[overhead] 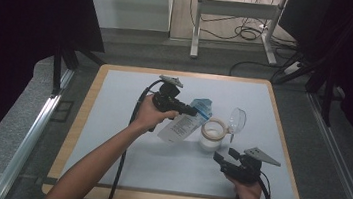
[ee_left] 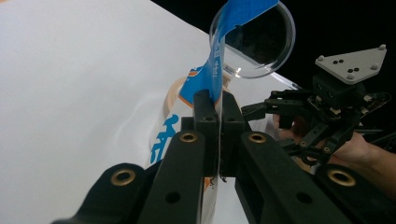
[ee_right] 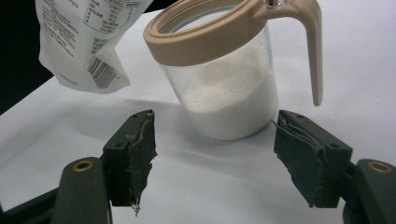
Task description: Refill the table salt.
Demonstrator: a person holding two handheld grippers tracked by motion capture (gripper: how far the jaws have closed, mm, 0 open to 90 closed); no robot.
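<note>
— Why is the pouch (overhead: 185, 122) hanging like that on the left?

— My left gripper (overhead: 189, 109) is clenched on its blue top edge, jaws pressed flat together on the film, as the left gripper view shows. I hold it by the top so its weight hangs below and it stays clear of the table (overhead: 111, 122). It hangs just left of the jar (overhead: 212, 134), its lower end down by the jar's left side.

— And the jar?

— It stands on the table near the middle, right of the pouch, with white powder inside. Its clear lid (overhead: 237, 120) is flipped up on the far right side, so the tan rim is open to take whatever comes out of the pouch.

— What is your right hand doing?

— My right gripper (overhead: 223, 157) sits nearer to me, right of the jar, released: the pads (ee_right: 135, 156) stand well apart with nothing between them. It points at the jar, I judge so I can steady it or close the lid.
</note>
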